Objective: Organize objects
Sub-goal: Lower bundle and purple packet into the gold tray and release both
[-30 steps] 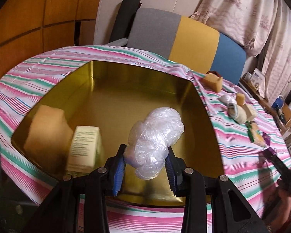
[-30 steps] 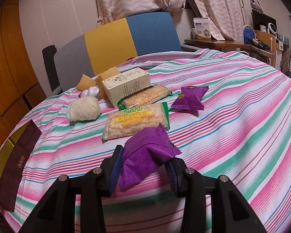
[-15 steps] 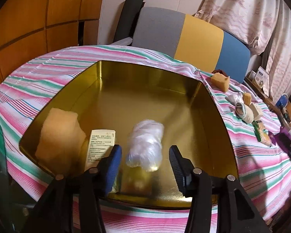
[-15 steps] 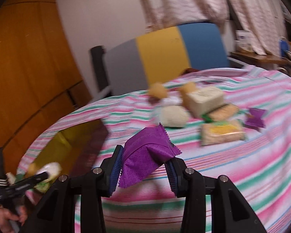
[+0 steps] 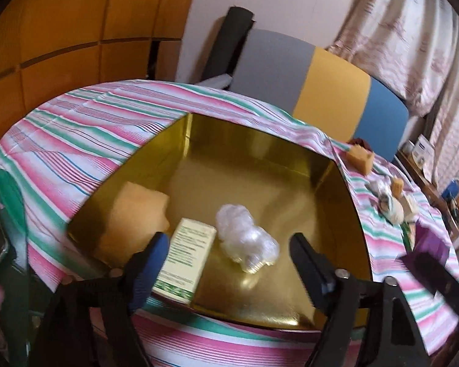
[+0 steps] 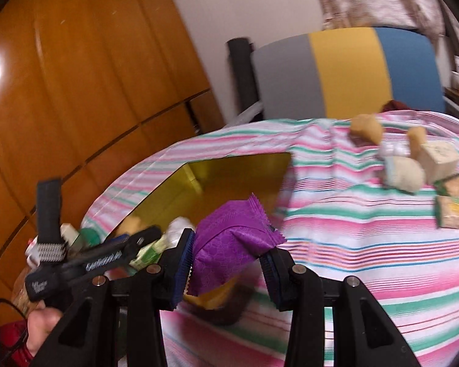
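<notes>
A gold tray (image 5: pixel 260 165) lies on the striped tablecloth. In it are a clear plastic-wrapped bundle (image 5: pixel 246 238), a pale green-printed box (image 5: pixel 185 258) and a tan sponge block (image 5: pixel 134 214). My left gripper (image 5: pixel 226 263) is open and empty above the tray's near edge, with the bundle lying free between and beyond its fingers. My right gripper (image 6: pixel 226 263) is shut on a purple snack packet (image 6: pixel 234 238) and holds it above the tray's near right side (image 6: pixel 238 168). The left gripper also shows in the right wrist view (image 6: pixel 131 241).
Loose snacks lie on the cloth to the right: a tan sponge (image 6: pixel 367 128), a white box (image 6: pixel 439 156), a pale round bun (image 6: pixel 405 174), wrapped cracker packs (image 6: pixel 454 212). A grey, yellow and blue chair (image 6: pixel 345 73) stands behind the table. A wooden wall (image 6: pixel 76 91) is at left.
My left gripper opened and let the plastic bundle drop into the tray, then drew back. My right gripper carried the purple packet left from the snack pile to the tray.
</notes>
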